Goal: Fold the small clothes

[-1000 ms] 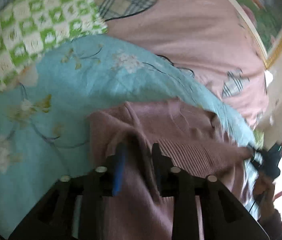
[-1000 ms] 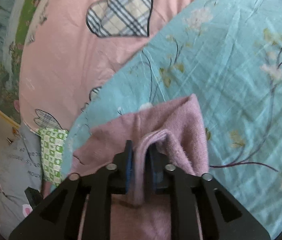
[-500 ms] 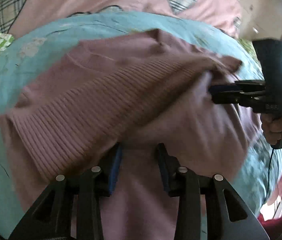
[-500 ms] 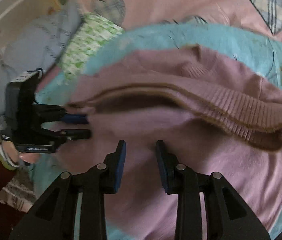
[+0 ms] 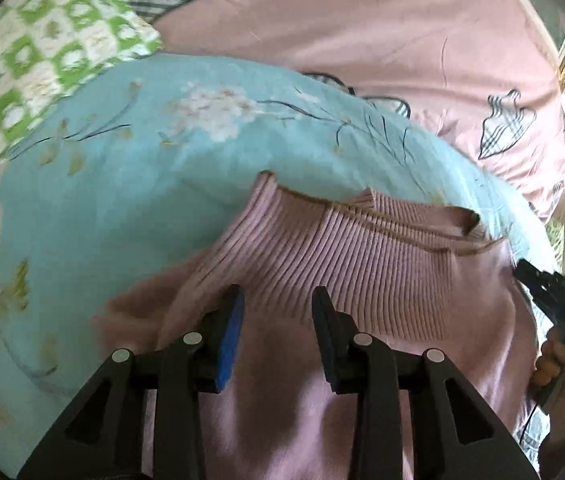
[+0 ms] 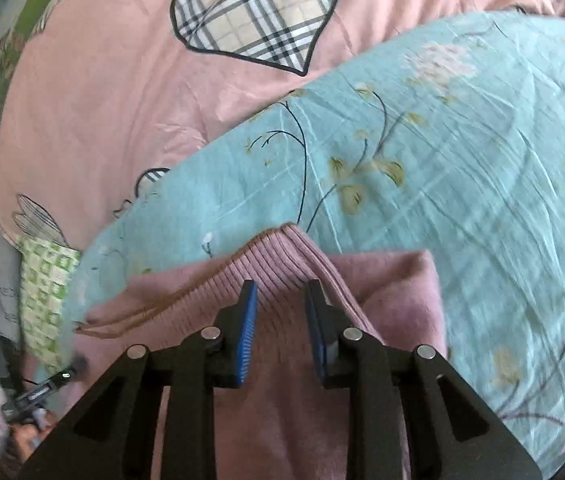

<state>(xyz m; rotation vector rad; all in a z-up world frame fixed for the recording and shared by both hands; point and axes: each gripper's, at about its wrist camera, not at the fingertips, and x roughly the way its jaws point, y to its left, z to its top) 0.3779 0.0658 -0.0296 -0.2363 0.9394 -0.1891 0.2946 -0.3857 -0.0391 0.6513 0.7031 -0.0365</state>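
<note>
The mauve knit sweater point(image 5: 362, 280) lies in the lower centre of both frames on a turquoise floral sheet point(image 5: 102, 200), its ribbed hem band point(image 6: 282, 264) turned over the plain body so that the hem edge faces the top of the frame. The left gripper point(image 5: 276, 320) stands with its jaws apart above the ribbed band, nothing between the pads; whether the tips touch the knit cannot be told. The right gripper point(image 6: 280, 312) is likewise parted, straddling the ribbing near the folded corner at lower centre of the right wrist view, with no cloth pinched. In the left wrist view the right gripper appears at the far right edge, held in the person's hand point(image 5: 558, 360). Judgement: the first fold, hem over body, appears laid down and released; the next move calls for a fresh grasp on a side edge or sleeve to bring it across, with both layers caught so the ribbing does not slide open. Compared with half a second ago, the hem no longer hangs stretched in the air between the tools but rests on the body, and both tools have drawn back toward the near edge. Beyond the sheet lie a pink quilt point(image 6: 102, 100) with a plaid heart patch point(image 6: 258, 12) at upper centre and a green checked cloth point(image 5: 42, 40) at upper left.
</note>
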